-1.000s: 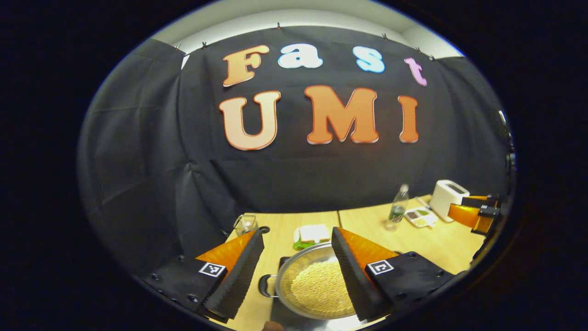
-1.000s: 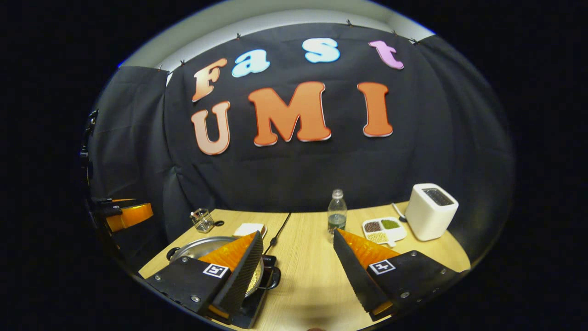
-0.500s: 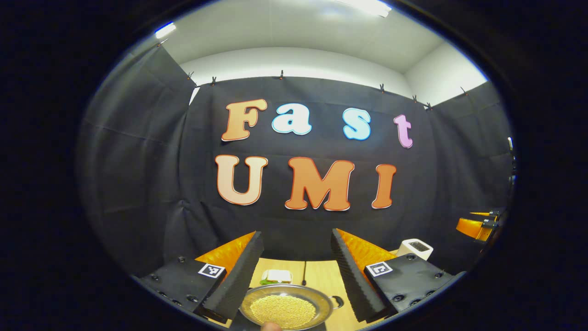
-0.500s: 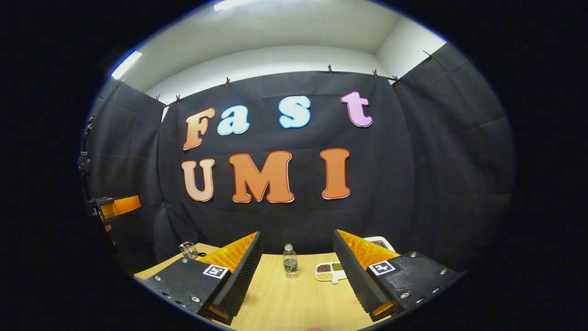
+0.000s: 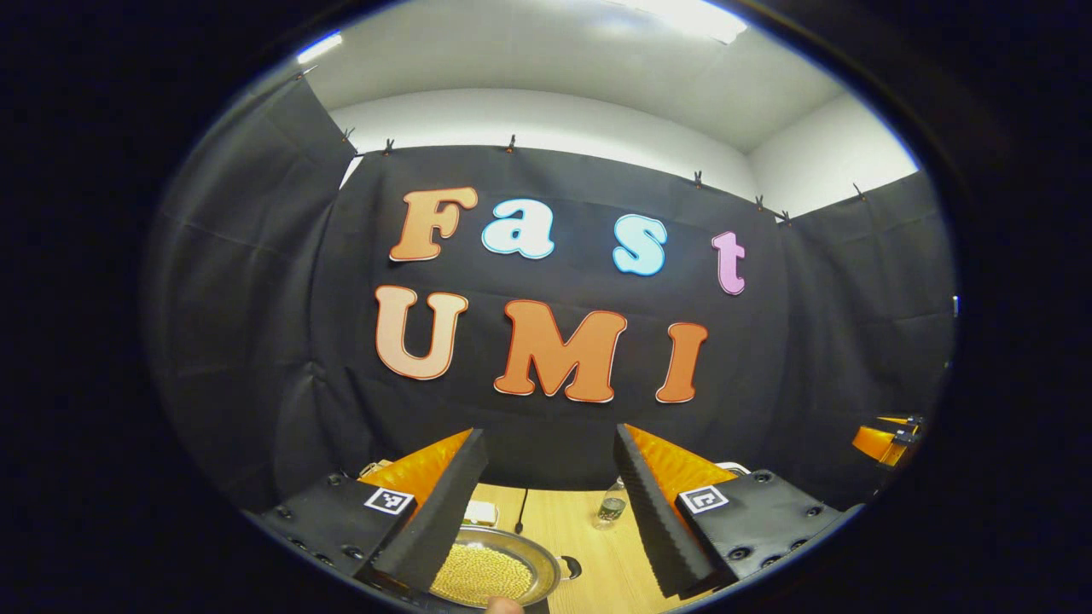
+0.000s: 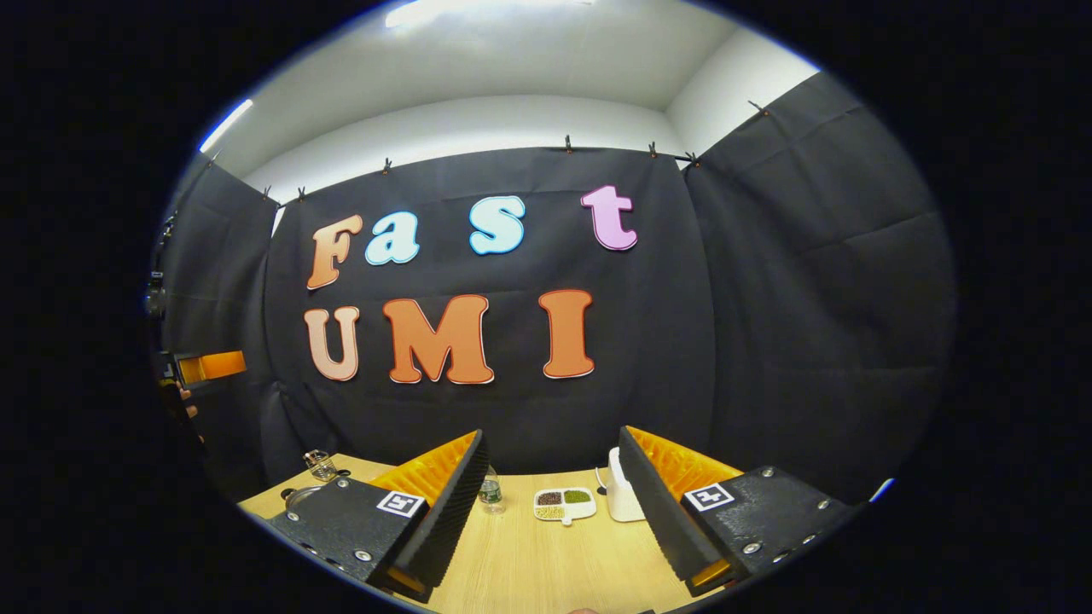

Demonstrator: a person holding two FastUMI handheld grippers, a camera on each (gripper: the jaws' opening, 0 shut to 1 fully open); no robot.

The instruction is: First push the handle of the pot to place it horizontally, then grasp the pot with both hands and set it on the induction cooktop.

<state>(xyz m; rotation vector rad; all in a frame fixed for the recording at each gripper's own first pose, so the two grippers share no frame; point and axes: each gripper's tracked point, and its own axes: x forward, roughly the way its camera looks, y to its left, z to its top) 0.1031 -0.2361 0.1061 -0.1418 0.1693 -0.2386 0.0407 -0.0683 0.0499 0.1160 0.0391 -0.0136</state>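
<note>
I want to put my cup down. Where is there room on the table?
Bare wood lies near the front, between the pot and the bottle, and in front of the tray. The back is crowded: bottle, tray and toaster stand close together.

Silvery round metal pot (image 5: 546, 566) with black side handle (image 5: 570, 567), filled with pale yellow grains (image 5: 482, 573). Light wood-grain tabletop (image 6: 546, 563). White divided tray (image 6: 564, 504) with dark brown, green and beige portions. White boxy toaster (image 6: 621, 499). Clear plastic bottle (image 6: 490, 490), dark label band. Black-and-white square markers (image 6: 402, 503) on gripper bodies.
</note>
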